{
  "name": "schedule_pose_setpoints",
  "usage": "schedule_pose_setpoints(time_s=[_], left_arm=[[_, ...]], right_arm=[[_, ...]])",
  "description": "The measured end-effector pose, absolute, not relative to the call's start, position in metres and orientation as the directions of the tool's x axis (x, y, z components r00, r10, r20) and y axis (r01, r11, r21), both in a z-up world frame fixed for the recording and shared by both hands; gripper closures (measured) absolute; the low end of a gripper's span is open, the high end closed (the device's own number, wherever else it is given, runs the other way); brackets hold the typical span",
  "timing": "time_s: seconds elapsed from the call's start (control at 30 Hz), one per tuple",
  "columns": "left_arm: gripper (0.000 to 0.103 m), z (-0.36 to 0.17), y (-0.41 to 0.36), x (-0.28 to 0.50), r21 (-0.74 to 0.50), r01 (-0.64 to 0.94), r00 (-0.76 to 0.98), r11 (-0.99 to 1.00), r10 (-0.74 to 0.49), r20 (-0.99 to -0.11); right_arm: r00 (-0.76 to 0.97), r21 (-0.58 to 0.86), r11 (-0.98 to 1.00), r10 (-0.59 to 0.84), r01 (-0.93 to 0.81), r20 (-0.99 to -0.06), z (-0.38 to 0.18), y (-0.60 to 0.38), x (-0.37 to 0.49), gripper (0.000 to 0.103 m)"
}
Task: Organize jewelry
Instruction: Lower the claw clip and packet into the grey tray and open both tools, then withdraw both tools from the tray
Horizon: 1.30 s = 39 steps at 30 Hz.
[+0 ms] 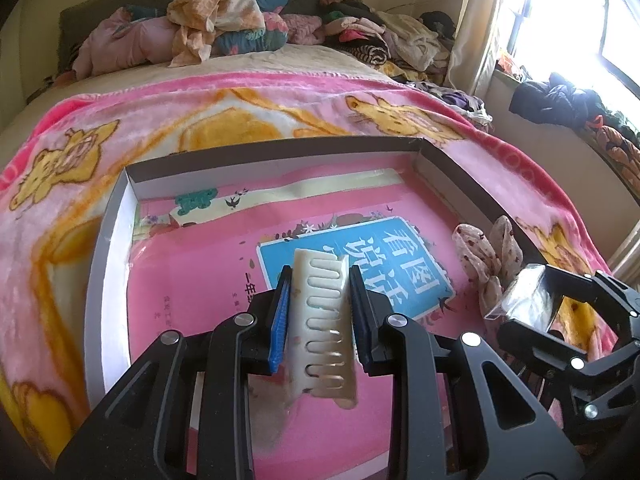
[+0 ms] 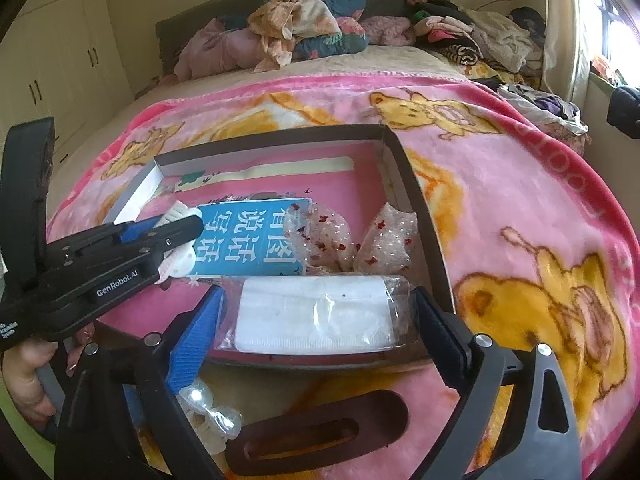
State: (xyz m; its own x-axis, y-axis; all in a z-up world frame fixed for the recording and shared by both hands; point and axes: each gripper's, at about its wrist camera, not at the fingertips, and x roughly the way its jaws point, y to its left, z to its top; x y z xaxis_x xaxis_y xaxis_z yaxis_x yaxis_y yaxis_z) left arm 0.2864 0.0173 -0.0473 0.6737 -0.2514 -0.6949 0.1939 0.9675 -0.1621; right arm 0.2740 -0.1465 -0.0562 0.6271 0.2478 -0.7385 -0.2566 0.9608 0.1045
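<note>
My left gripper (image 1: pixel 320 270) is shut on a white comb-toothed hair clip (image 1: pixel 326 320) and holds it above the pink book (image 1: pixel 192 280) in the shallow cardboard box (image 1: pixel 280 148). In the right wrist view the same gripper (image 2: pixel 188 220) comes in from the left. My right gripper (image 2: pixel 319 292) stands open, wide apart around a white packet in clear plastic (image 2: pixel 316 316). The packet lies in the box's (image 2: pixel 404 168) near right corner, and the pads do not press on it. A spotted fabric hair bow (image 2: pixel 352 240) lies just beyond the packet.
On the pink blanket (image 2: pixel 520 200), in front of the box, lie a brown oval hair clip (image 2: pixel 320 436) and a clear claw clip (image 2: pixel 212 412). A hand (image 2: pixel 24 376) grips the left handle. Piled clothes (image 1: pixel 224 16) cover the far end of the bed. A window sill (image 1: pixel 568 96) is at right.
</note>
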Motion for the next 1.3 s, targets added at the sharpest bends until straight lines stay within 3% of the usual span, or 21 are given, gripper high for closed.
schedule_pose_setpoints(time_s=[0.13, 0.27, 0.33, 0.6, 0.7, 0.73, 0.8, 1.0, 1.3], left_arm=[[0.083, -0.048, 0.018, 0.286, -0.162, 0.194, 0.676, 0.968, -0.251, -0.693], [0.068, -0.048, 0.02, 0.283, -0.165, 0.187, 0.685, 0.968, -0.249, -0.685], [0.067, -0.046, 0.021, 0.28, -0.168, 0.184, 0.689, 0.968, -0.249, -0.68], [0.037, -0.033, 0.024, 0.257, -0.193, 0.166, 0.717, 0.967, -0.253, -0.649], [0.034, -0.029, 0.026, 0.245, -0.204, 0.158, 0.729, 0.966, -0.254, -0.636], [0.025, -0.027, 0.025, 0.242, -0.207, 0.155, 0.731, 0.966, -0.254, -0.633], [0.017, -0.023, 0.026, 0.235, -0.211, 0.151, 0.741, 0.966, -0.252, -0.622], [0.012, -0.01, 0.03, 0.211, -0.211, 0.145, 0.769, 0.967, -0.244, -0.591], [0.012, 0.0, 0.027, 0.177, -0.202, 0.155, 0.804, 0.967, -0.242, -0.543]], right_arm=[[0.644, 0.105, 0.962, 0.249, -0.254, -0.723, -0.051, -0.15, 0.268, 0.01], [0.652, 0.104, 0.962, 0.248, -0.252, -0.716, -0.047, -0.151, 0.263, 0.009], [0.661, 0.103, 0.963, 0.246, -0.249, -0.709, -0.044, -0.152, 0.259, 0.009], [0.697, 0.12, 0.966, 0.249, -0.229, -0.673, -0.031, -0.162, 0.24, 0.007], [0.704, 0.132, 0.965, 0.254, -0.225, -0.663, -0.028, -0.167, 0.234, 0.007], [0.709, 0.135, 0.965, 0.255, -0.223, -0.658, -0.026, -0.169, 0.231, 0.007], [0.716, 0.138, 0.966, 0.256, -0.22, -0.65, -0.024, -0.172, 0.225, 0.007], [0.735, 0.144, 0.968, 0.251, -0.208, -0.629, -0.019, -0.181, 0.21, 0.007], [0.77, 0.161, 0.968, 0.252, -0.194, -0.586, -0.008, -0.196, 0.185, 0.007]])
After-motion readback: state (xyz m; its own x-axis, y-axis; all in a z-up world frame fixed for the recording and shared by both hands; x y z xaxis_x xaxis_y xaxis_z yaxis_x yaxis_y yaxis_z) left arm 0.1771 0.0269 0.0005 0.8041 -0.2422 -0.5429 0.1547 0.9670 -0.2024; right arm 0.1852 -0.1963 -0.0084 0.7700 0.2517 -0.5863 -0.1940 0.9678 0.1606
